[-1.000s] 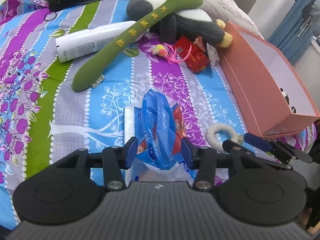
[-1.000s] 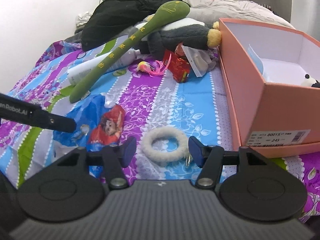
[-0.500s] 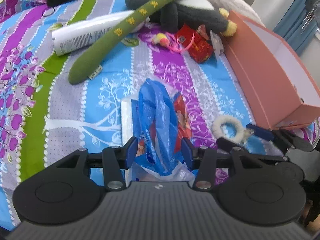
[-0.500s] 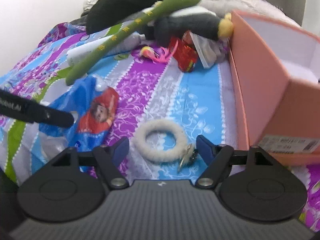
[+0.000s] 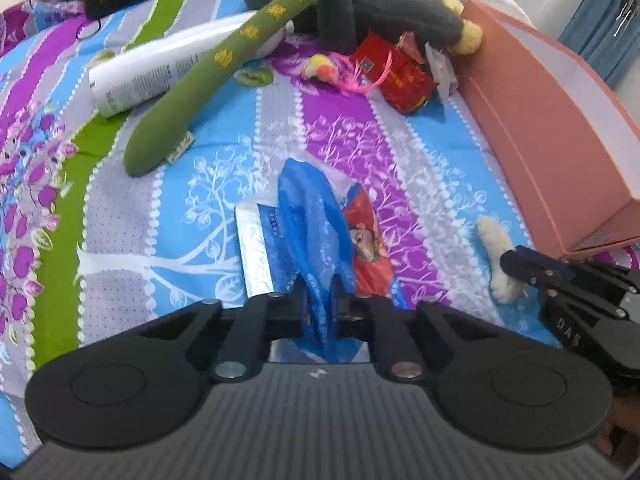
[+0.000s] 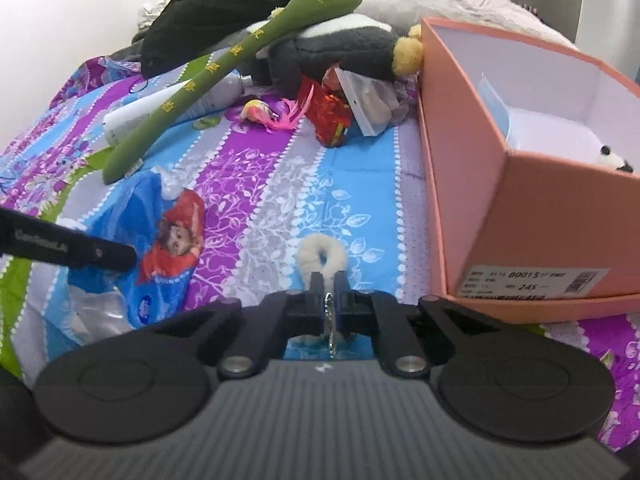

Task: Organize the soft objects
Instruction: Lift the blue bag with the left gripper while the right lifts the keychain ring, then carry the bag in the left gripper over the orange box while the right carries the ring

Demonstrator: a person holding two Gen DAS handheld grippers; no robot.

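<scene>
Left hand-held gripper (image 5: 320, 300) angled down, clamping blue bag (image 5: 316, 216); right hand-held gripper (image 6: 329, 294) pinching fluffy ring (image 6: 322, 258)

Bright, even indoor light on both my wrist feeds, soft shadows only.

Beyond my fingers the far clutter smears with motion blur; the fisheye bows the pink box (image 6: 500, 208) to their right, corners vignette dark, and the white wall (image 6: 60, 20) far left blows out.
</scene>
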